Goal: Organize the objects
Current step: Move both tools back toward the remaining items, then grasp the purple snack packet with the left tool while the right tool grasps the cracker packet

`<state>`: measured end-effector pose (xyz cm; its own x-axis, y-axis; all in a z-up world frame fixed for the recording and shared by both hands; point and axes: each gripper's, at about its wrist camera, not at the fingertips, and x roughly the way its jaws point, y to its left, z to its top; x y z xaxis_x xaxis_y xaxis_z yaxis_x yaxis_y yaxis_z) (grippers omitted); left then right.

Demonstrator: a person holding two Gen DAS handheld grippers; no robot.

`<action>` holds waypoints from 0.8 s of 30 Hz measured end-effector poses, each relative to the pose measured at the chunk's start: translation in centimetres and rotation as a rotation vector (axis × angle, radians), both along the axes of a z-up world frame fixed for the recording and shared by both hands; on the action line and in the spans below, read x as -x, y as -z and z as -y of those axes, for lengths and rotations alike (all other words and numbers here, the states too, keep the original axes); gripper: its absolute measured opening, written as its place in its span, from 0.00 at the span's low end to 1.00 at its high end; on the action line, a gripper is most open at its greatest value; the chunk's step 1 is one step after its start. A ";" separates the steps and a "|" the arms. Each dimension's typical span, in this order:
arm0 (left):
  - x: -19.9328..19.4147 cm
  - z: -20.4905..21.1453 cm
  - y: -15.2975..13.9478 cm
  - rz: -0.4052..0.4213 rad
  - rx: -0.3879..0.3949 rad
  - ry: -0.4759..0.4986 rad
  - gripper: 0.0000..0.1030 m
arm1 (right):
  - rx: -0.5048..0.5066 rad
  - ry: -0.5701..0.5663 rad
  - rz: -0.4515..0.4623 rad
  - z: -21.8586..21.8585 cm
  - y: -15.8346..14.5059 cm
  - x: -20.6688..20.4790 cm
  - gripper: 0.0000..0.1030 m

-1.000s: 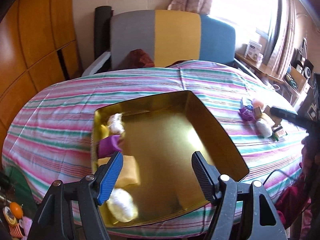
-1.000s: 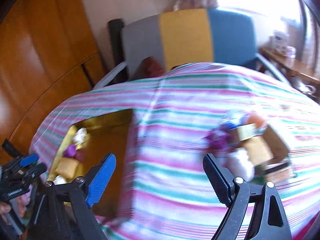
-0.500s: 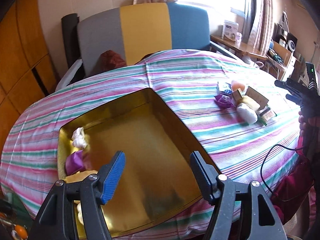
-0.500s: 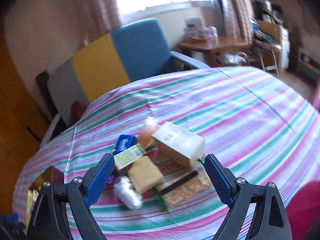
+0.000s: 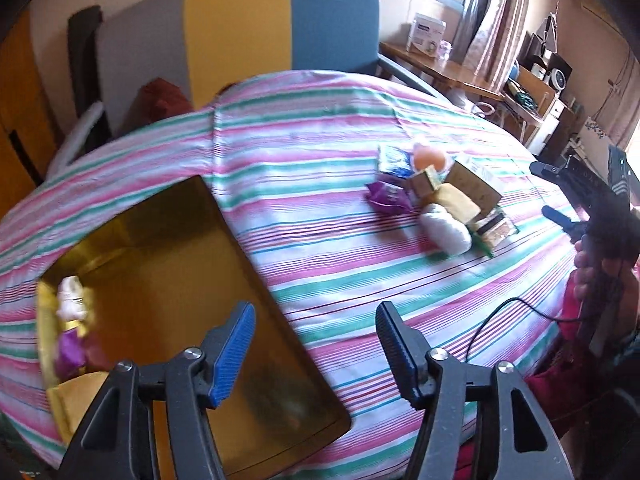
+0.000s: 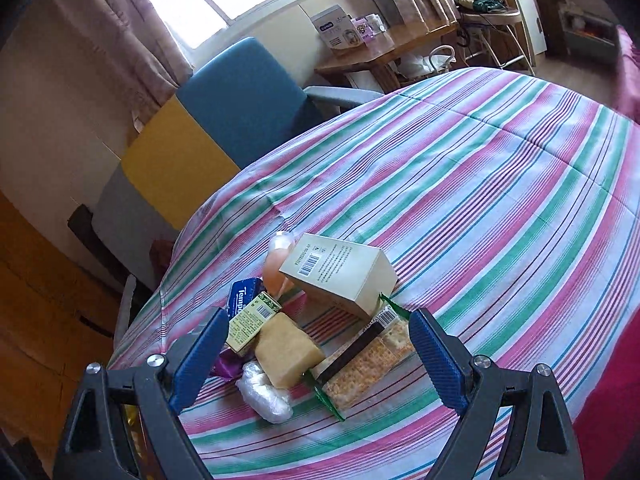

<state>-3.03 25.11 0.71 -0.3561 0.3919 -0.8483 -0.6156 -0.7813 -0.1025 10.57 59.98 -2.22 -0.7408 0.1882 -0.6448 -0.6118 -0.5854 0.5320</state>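
Right wrist: gripper (image 6: 316, 356) open above snacks (image 6: 316, 344)

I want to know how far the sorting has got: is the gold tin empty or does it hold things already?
Partly filled. The gold tin holds a few wrapped items along one wall; the rest is bare.

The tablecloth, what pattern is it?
The tablecloth has stripes in pink, green and white with thin dark lines, clearest in the right wrist view.
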 end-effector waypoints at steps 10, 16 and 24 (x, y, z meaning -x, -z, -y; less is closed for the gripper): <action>3.6 -7.6 2.3 0.078 0.005 0.042 0.48 | 0.063 -0.031 -0.016 -0.3 0.7 0.2 0.90; 5.9 -12.9 3.8 0.070 0.051 0.118 0.48 | 0.080 -0.063 -0.005 -0.1 1.2 0.8 0.90; 7.7 -18.6 6.4 0.064 0.162 0.213 0.48 | 0.095 -0.093 0.003 0.1 1.5 1.4 0.90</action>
